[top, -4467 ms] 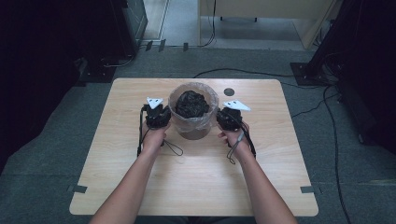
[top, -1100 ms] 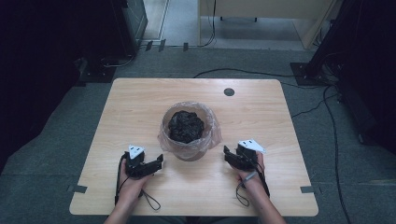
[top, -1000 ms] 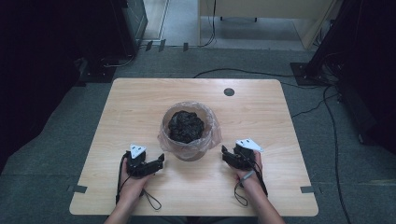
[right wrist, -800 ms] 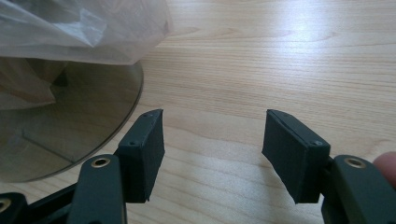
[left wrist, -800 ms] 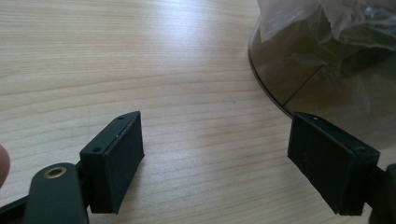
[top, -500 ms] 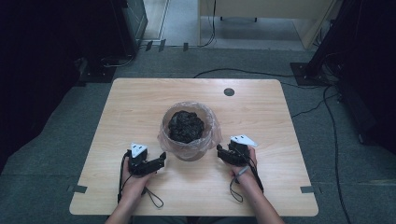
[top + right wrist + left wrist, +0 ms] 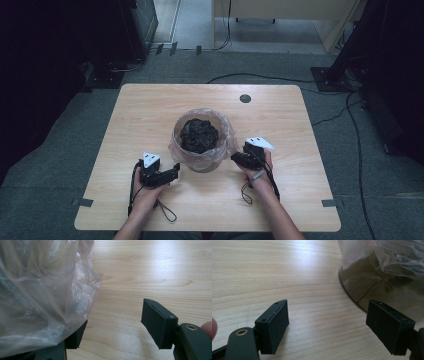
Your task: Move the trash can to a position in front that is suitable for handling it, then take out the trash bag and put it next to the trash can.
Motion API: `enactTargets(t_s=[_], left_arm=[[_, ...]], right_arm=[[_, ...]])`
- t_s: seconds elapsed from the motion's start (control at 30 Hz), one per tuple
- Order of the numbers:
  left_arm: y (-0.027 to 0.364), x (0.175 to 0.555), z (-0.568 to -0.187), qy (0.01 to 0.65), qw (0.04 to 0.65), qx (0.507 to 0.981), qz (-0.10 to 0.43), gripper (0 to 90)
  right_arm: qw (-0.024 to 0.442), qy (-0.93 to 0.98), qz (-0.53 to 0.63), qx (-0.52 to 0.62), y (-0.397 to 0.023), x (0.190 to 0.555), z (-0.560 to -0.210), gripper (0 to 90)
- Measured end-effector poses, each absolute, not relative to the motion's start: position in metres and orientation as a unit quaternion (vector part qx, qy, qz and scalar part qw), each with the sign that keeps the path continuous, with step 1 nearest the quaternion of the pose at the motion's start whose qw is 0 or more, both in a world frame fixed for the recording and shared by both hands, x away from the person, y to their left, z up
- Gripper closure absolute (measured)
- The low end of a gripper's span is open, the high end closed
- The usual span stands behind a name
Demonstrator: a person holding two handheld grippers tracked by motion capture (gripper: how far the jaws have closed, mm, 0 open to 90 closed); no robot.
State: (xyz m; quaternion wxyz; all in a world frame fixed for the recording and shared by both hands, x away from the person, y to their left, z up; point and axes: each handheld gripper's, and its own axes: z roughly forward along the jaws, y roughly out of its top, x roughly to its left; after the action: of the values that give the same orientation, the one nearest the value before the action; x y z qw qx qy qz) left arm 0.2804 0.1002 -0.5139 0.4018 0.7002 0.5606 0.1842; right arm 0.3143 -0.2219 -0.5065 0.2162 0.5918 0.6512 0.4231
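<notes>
A round bucket lined with clear plastic (image 7: 202,142), holding dark material, sits between the open left tongs (image 7: 172,171) and open right tongs (image 7: 235,157) on the light wooden desk (image 7: 130,120).

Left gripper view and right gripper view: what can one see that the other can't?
The left gripper view shows the bin's dark wall under the bag, with the left gripper open beside it. The right gripper view shows the bag's loose edge draped over one jaw of the open right gripper. Both show the crinkly clear bag and the wooden table.
</notes>
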Motion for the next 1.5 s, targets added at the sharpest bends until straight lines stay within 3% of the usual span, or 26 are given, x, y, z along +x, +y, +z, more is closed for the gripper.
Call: enactTargets(t_s=[0.93,1.0,1.1,1.27,1.5], left_arm=[[0.088,0.289,-0.499,0.558,0.418,0.692,0.188,19.5],[0.091,0.287,-0.494,0.557,0.424,0.684,0.204,25.8],[0.095,0.285,-0.487,0.554,0.44,0.675,0.207,31.6],[0.098,0.283,-0.474,0.551,0.46,0.662,0.214,37.5],[0.098,0.281,-0.458,0.538,0.487,0.653,0.215,48.0]], right_arm=[[0.221,0.647,0.429,0.59,-0.221,0.319,-0.503,37.9],[0.228,0.644,0.437,0.586,-0.222,0.318,-0.501,42.6],[0.211,0.648,0.459,0.57,-0.224,0.318,-0.497,57.4],[0.218,0.649,0.482,0.547,-0.223,0.317,-0.49,74.0],[0.253,0.629,0.507,0.533,-0.22,0.313,-0.475,88.7]])
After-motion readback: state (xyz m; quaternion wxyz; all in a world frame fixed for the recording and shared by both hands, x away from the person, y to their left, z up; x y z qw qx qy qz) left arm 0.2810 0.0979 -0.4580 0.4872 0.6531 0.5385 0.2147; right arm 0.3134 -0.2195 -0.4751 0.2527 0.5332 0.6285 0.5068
